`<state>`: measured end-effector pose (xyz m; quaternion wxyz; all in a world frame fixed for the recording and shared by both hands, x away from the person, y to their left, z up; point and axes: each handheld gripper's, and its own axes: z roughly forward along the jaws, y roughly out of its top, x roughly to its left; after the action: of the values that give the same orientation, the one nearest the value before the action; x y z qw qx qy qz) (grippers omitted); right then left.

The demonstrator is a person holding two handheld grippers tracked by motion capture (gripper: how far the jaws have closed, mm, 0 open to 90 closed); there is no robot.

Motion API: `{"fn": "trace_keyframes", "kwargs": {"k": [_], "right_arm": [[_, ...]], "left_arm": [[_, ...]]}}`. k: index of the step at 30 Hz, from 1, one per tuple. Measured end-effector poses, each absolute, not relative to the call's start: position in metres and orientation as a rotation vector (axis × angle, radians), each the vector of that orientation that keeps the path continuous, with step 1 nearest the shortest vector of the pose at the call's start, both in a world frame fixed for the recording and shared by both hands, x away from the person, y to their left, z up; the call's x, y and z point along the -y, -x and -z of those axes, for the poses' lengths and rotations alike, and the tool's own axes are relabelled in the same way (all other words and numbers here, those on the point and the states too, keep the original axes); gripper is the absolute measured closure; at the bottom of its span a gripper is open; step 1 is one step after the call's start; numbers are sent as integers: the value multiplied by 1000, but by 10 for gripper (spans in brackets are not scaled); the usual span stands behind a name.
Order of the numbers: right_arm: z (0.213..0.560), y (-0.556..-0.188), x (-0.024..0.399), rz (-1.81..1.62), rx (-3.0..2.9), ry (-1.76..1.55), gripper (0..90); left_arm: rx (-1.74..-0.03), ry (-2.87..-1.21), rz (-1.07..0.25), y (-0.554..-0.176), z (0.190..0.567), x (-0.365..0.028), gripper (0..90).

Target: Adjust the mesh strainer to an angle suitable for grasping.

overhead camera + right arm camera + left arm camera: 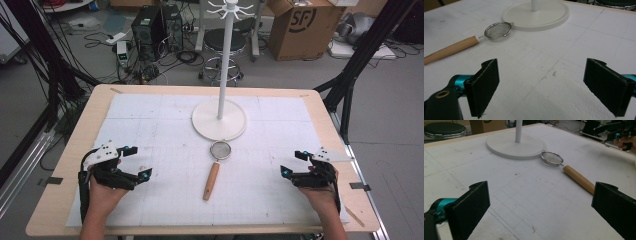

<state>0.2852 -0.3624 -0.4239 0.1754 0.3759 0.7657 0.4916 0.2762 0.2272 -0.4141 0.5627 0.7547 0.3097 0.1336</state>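
A small wire-mesh strainer (220, 150) with a wooden handle (211, 181) lies flat in the middle of the white gridded mat (165, 200), its bowl just in front of the round base (219, 120) of a white hook stand (228, 55). My left gripper (137, 162) rests low at the mat's left, open, jaws empty; its own view has the strainer (552, 158) ahead to the right. My right gripper (292, 163) rests at the mat's right, open and empty; the strainer (498, 30) lies ahead to its left.
The stand's pole rises tall over the table's far centre, with hooks at its top. Beyond the wooden table edge (200, 88) stand a stool (225, 42), a cardboard box (302, 25), computer cases (150, 25) and cables on the floor.
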Motion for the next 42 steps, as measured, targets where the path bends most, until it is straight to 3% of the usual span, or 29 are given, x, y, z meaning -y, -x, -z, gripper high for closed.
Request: {"fn": "trace_keyframes", "kwargs": {"k": [18,42], "right_arm": [[427,-283,361,-1335,-2181,-1081,123],[428,-283,363,-1332,-2195,-1062,119]], "left_arm": [[-698,-1810,-269,-275,411,-200,23],[-639,-2013,-216,-297,418,-95,23]]}}
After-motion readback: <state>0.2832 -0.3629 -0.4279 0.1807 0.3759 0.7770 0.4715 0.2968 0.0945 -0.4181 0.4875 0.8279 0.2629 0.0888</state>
